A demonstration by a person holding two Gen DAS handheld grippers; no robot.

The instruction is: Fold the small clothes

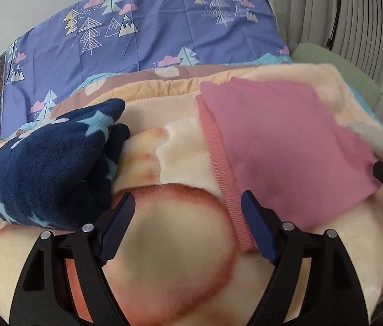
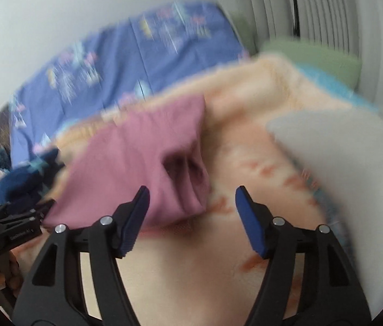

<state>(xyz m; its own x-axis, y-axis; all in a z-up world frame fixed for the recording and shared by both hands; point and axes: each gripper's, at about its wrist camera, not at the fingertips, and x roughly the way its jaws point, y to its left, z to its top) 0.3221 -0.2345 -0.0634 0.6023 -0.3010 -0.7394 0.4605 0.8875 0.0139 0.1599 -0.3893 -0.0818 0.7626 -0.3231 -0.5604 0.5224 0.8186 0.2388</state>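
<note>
**Pink garment flat on the peach blanket, both your grippers spread**

You are working over a plush peach blanket [image 1: 169,247] with large orange-rimmed shapes, spread across a bed. Behind it lies a blue-violet sheet [image 1: 148,40] printed with trees, clouds and mountains, running up to a plain pale wall. Pleated pale curtains [image 1: 327,8] hang at the right, with a green cushion [image 1: 335,73] below them. A navy fleece with light stars [image 1: 47,168] sits bunched on the blanket to the left.

The pink garment [image 1: 281,149] lies folded on the blanket, its ribbed edge toward the left.

Your left gripper [image 1: 187,206] stands wide, nothing between its pads; its right finger [image 1: 256,231] rests at the garment's ribbed edge. Your right gripper [image 2: 191,203] is also spread wide, with the garment's near corner just ahead of its left finger; the view there is blurred.

Small white lettering on the left gripper's body, seen from the right wrist, is too blurred to read.
</note>
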